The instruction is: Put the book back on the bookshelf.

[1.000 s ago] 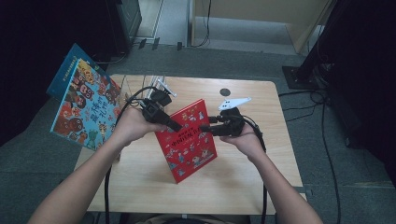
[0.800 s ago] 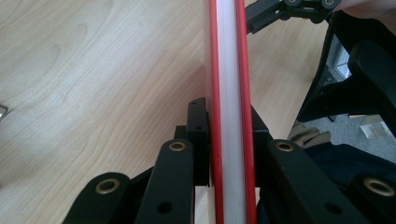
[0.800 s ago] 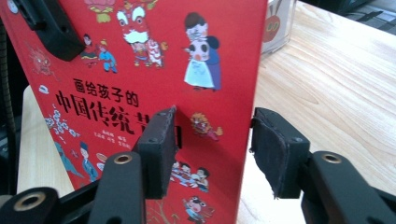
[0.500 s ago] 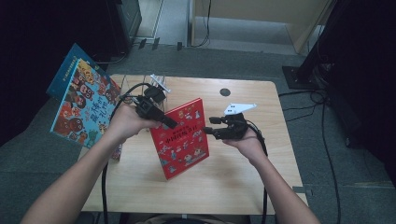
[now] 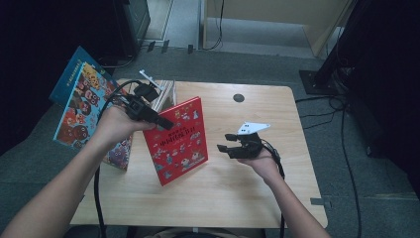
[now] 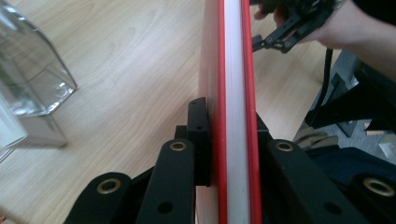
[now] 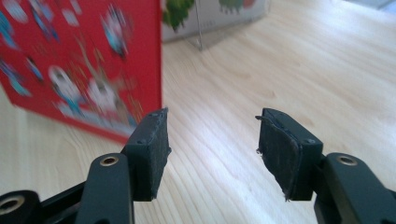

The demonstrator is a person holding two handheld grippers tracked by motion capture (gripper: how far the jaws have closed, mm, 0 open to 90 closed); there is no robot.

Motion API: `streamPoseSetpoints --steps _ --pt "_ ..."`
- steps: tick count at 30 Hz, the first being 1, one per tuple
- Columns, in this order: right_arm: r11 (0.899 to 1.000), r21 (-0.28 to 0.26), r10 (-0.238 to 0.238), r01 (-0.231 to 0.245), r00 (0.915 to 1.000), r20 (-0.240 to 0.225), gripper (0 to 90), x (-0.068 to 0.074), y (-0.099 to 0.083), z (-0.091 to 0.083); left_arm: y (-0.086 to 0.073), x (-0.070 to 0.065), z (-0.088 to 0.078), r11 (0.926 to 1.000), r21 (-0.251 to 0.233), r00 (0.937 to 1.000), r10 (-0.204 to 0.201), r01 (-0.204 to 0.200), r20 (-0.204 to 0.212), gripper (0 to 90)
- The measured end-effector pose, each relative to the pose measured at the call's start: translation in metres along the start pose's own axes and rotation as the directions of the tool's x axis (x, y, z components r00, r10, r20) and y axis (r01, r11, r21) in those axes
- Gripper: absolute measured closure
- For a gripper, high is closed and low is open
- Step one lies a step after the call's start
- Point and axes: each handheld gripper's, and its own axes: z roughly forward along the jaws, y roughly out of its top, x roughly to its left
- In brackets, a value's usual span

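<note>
Left tongs (image 5: 166, 124) clamp the red book (image 5: 179, 141) at its upper left edge, holding it tilted above the worktop (image 5: 257, 198). Right tongs (image 5: 225, 144), just beside the book, have just been opening, nothing between them.

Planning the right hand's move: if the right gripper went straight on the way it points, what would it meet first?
Probably the red book, held by the left gripper; depth is unclear, and it might pass just beside its edge.
</note>
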Motion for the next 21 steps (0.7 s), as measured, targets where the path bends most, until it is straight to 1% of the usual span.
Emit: streamPoseSetpoints --steps 1,2,5,8,9,10,12,13,14,17,21 --pt "1.000 0.015 -0.001 0.001 1.0000 0.004 42.8 0.000 -0.002 0.002 -0.001 0.001 -0.002 1.0000 -0.001 1.0000 -0.002 0.002 -0.003 79.7" --pt "1.000 0.027 0.002 -0.002 1.0000 0.008 42.7 0.000 -0.003 0.003 -0.002 0.001 -0.004 1.0000 0.007 0.9999 -0.004 0.004 -0.011 79.7" --pt "1.000 0.004 0.013 -0.013 0.9991 0.041 42.8 0.000 -0.011 0.005 -0.005 0.003 -0.011 0.9999 0.007 0.9996 -0.011 0.011 -0.027 79.7" --pt "0.999 0.034 0.034 -0.036 0.9975 0.062 42.6 -0.001 -0.016 0.010 -0.009 0.007 -0.019 0.9998 -0.003 0.9991 -0.022 0.022 -0.037 79.7" --pt "0.999 0.037 0.033 -0.036 0.9973 0.065 42.6 -0.001 -0.017 0.010 -0.011 0.008 -0.022 0.9996 -0.005 0.9987 -0.029 0.029 -0.041 79.6" --pt "0.999 0.024 0.031 -0.033 0.9964 0.079 42.8 -0.001 -0.020 0.011 -0.012 0.010 -0.025 0.9994 -0.010 0.9984 -0.032 0.032 -0.045 79.7" --pt "0.999 0.018 0.034 -0.036 0.9941 0.103 42.9 0.000 -0.024 0.014 -0.014 0.012 -0.029 0.9993 -0.012 0.9979 -0.036 0.036 -0.053 79.7" --pt "0.999 0.022 0.036 -0.038 0.9935 0.108 42.9 0.000 -0.025 0.014 -0.016 0.013 -0.033 0.9989 -0.017 0.9975 -0.044 0.044 -0.055 79.7" --pt "0.998 0.038 0.036 -0.040 0.9930 0.112 42.9 0.001 -0.027 0.016 -0.017 0.013 -0.035 0.9987 -0.020 0.9971 -0.048 0.046 -0.059 79.7" --pt "0.997 0.067 0.021 -0.029 0.9925 0.121 42.7 0.002 -0.030 0.019 -0.023 0.017 -0.045 0.9978 -0.034 0.9960 -0.059 0.057 -0.068 79.7" --pt "0.999 0.049 0.000 -0.008 0.9880 0.155 42.9 0.006 -0.035 0.020 -0.030 0.024 -0.055 0.9960 -0.046 0.9936 -0.081 0.077 -0.080 79.6"
